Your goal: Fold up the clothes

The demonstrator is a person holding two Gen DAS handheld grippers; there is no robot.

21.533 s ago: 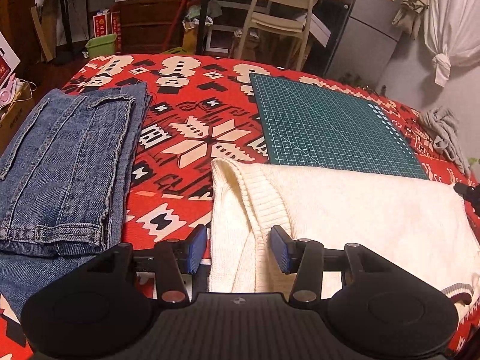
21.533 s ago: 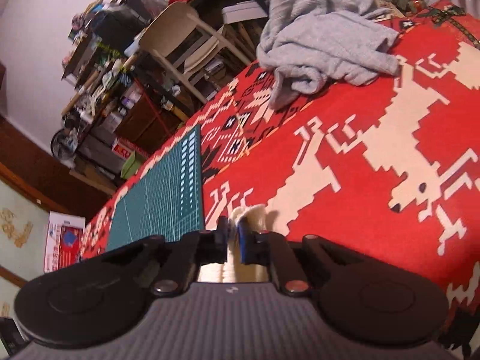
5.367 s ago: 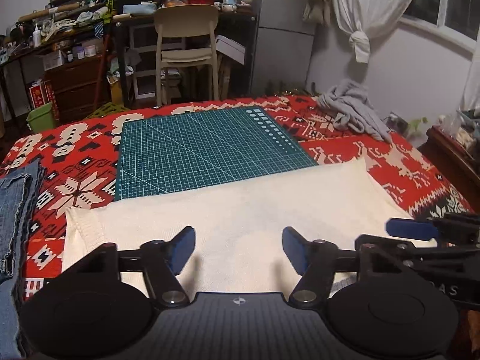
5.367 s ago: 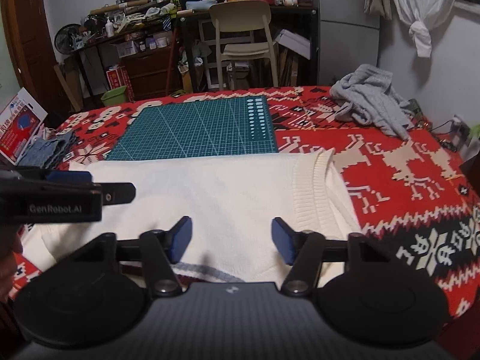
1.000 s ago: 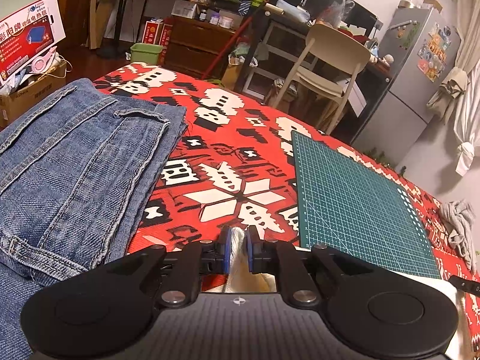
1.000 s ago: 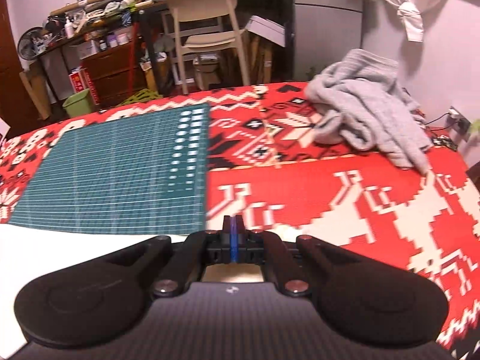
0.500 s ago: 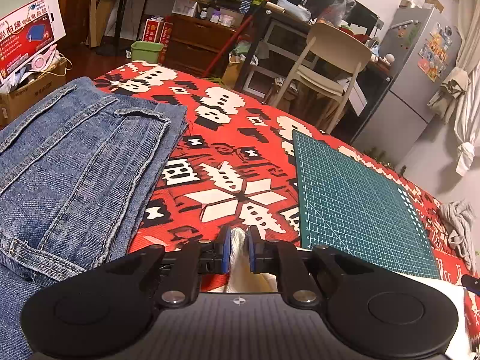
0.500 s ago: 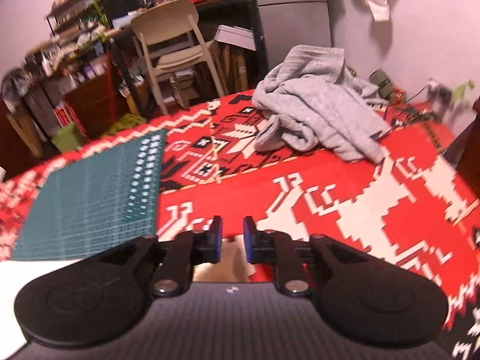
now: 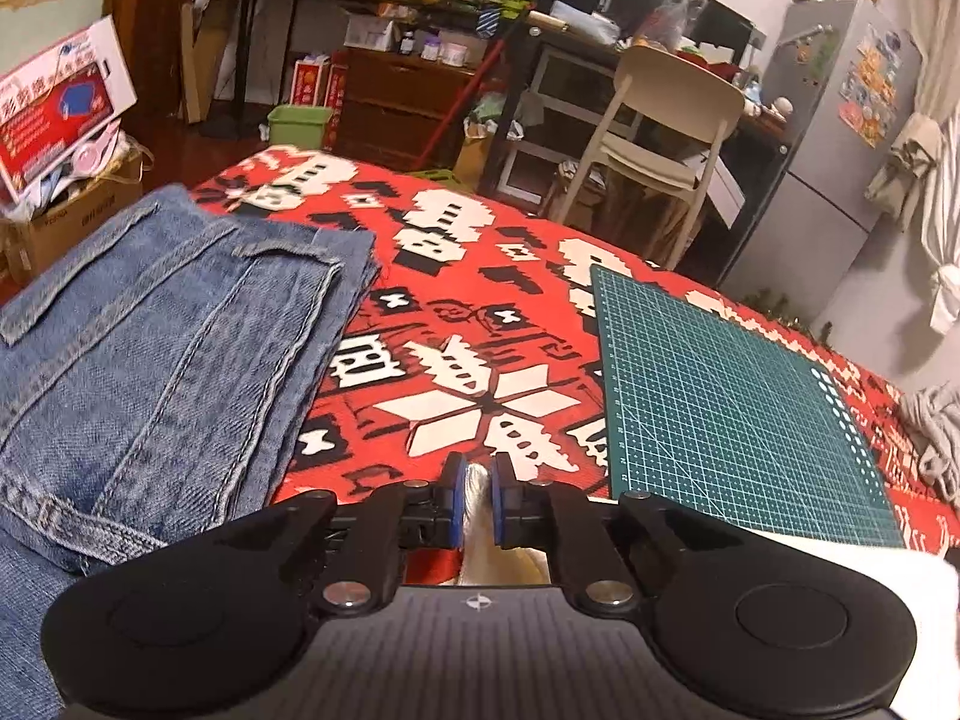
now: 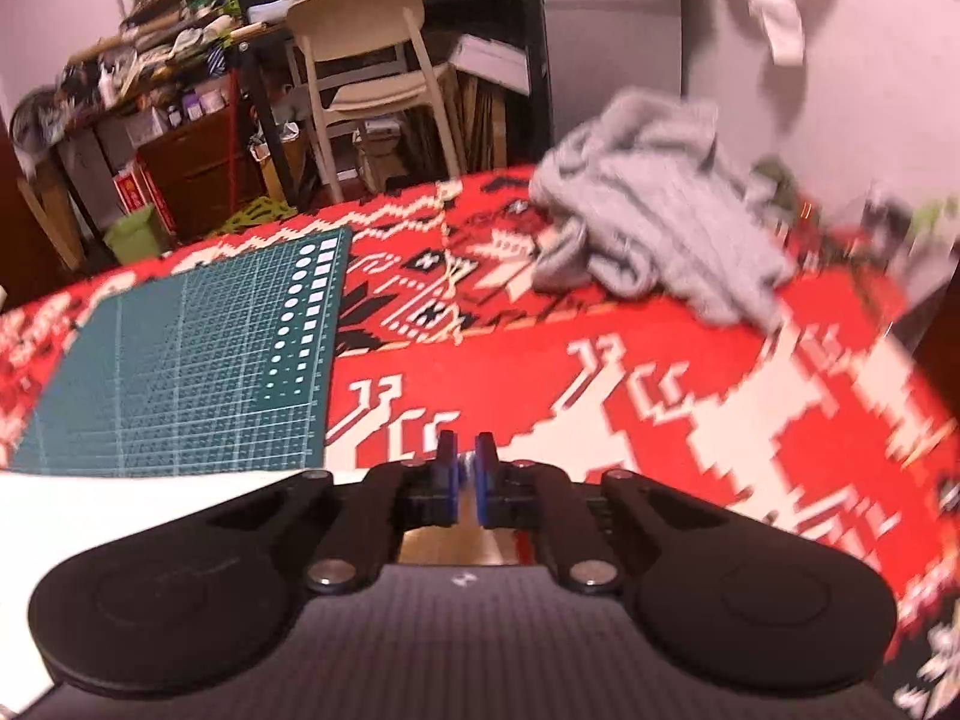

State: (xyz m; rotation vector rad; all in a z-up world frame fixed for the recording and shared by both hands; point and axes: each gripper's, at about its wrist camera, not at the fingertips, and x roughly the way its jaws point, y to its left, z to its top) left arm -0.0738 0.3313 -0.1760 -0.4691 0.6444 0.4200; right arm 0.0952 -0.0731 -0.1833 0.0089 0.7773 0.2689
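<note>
The cream knit sweater (image 9: 840, 546) lies on the red patterned bedspread (image 9: 480, 324), mostly hidden under both tools. My left gripper (image 9: 477, 492) is shut on the sweater's left edge, and a fold of cream knit shows between the blue pads (image 9: 453, 495). In the right wrist view the sweater (image 10: 120, 504) spreads out to the left. My right gripper (image 10: 465, 480) is shut on its right edge, the jaws standing almost together with a sliver of cloth between them. That view is blurred by motion.
Folded blue jeans (image 9: 150, 360) lie at the left of the bed. A green cutting mat (image 9: 720, 408) sits behind the sweater. A crumpled grey garment (image 10: 654, 228) lies at the far right. A chair (image 9: 654, 132), cluttered desks and a fridge (image 9: 840, 138) stand beyond the bed.
The right gripper's jaws, slightly parted half a second ago, have closed in on the sweater's edge, and its view has shifted with blur. The left gripper keeps its hold and has barely moved.
</note>
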